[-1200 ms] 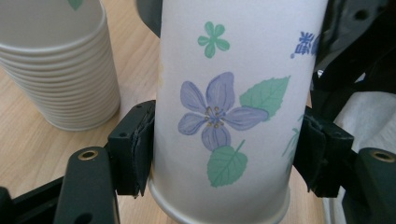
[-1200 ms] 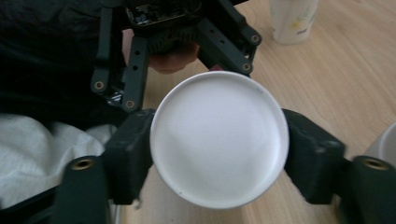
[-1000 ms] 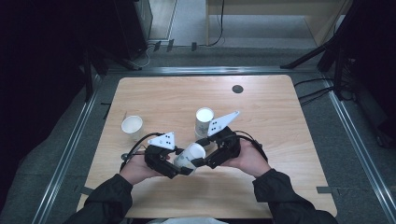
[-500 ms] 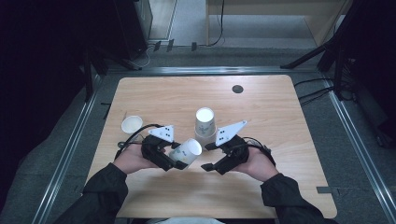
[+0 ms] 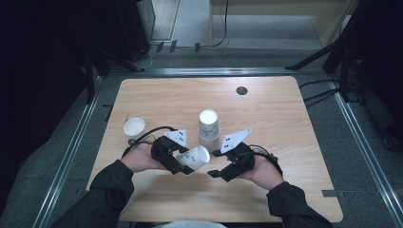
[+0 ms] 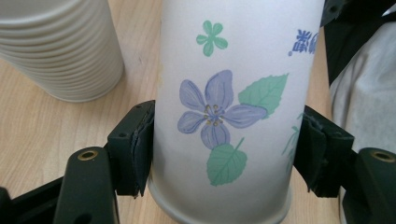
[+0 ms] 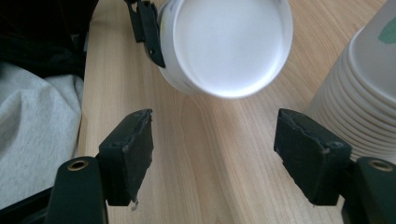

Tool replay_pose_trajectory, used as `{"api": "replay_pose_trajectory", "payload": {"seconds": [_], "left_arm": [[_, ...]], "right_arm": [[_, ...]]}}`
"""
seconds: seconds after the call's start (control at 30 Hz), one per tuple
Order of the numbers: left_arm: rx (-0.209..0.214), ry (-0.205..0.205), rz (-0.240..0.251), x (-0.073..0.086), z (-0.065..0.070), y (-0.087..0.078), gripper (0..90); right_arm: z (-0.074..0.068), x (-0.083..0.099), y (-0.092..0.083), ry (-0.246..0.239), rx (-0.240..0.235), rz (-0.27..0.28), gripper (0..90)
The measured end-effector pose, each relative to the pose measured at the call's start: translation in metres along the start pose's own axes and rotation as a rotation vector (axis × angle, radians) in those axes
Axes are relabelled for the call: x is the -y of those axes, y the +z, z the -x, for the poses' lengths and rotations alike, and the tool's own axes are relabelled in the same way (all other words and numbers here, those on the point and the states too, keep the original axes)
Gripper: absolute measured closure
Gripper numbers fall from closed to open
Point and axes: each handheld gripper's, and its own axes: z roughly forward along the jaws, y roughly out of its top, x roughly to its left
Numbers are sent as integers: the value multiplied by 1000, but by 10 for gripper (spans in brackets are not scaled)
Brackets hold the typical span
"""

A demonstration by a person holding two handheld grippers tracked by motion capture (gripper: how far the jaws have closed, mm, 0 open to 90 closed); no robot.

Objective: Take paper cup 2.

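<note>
While left tool (image 5: 182,164) grips one cup (image 5: 195,157), one stack (image 5: 208,129), one bowl (image 5: 134,127)

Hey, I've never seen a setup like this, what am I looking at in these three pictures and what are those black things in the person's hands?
A person sits at a wooden table and holds a hand-operated claw in each hand. The high view looks down from above; the other two come from small cameras riding on each claw. The left claw is shut on a flowered paper cup, held on its side with its open mouth facing the right claw. The right claw's jaws stand apart with nothing between them, and they have just been closing a little. On the table are a stack of cups and one lone small cup.
</note>
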Motion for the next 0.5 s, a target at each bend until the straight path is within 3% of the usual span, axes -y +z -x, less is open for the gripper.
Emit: {"api": "replay_pose_trajectory", "payload": {"seconds": [0.27,0.5], "left_arm": [[23,20,-60,-4,1,14,297],[47,38,-96,-8,4,24,298]], "right_arm": [[-1,2,0,4,16,4,281],[-1,2,4,6,-3,4,269]]}}
